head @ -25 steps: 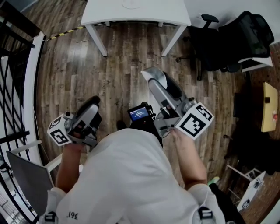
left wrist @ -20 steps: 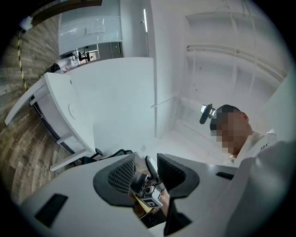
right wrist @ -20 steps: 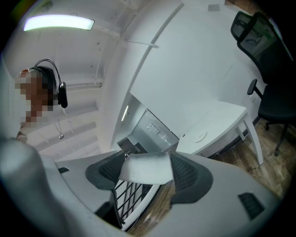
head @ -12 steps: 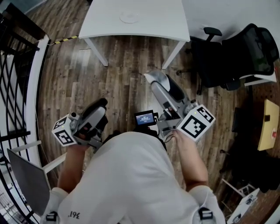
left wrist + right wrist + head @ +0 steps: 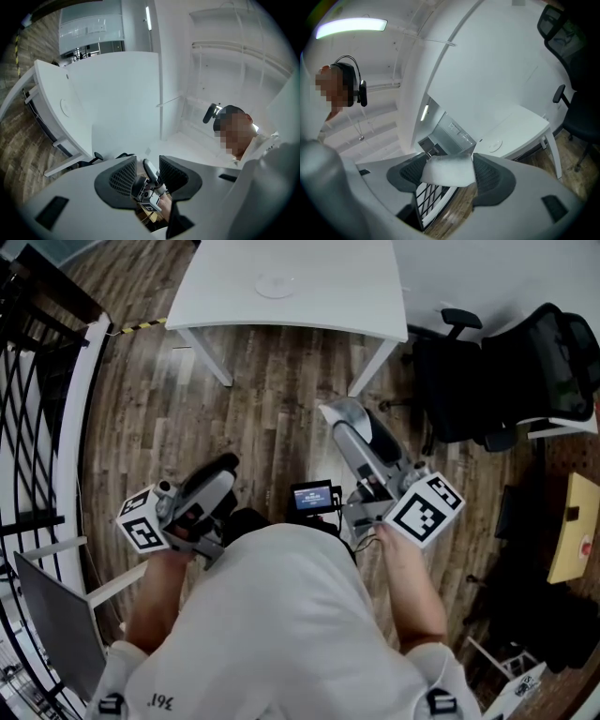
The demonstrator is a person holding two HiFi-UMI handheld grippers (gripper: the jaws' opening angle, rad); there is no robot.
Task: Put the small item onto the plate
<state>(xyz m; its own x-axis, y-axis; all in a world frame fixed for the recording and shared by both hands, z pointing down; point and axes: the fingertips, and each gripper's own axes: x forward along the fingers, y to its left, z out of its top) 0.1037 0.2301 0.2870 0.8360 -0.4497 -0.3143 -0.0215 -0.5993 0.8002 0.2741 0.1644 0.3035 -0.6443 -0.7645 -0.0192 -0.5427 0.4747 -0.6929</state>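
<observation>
Wooden floor point(image 5: 272, 399) underfoot, plate point(image 5: 275, 283) well off on the white table point(image 5: 347, 292). Right gripper point(image 5: 448, 165) clamps the small white item point(image 5: 449, 171); left gripper point(image 5: 146, 174) gapes empty. Long carry ahead, and a slackened squeeze could drop it short.

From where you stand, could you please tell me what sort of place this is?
Most likely an office or workroom: a white table with a plate on it, a black office chair, and a wood-plank floor.

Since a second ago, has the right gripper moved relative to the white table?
Yes: the right gripper has come nearer the white table.
</observation>
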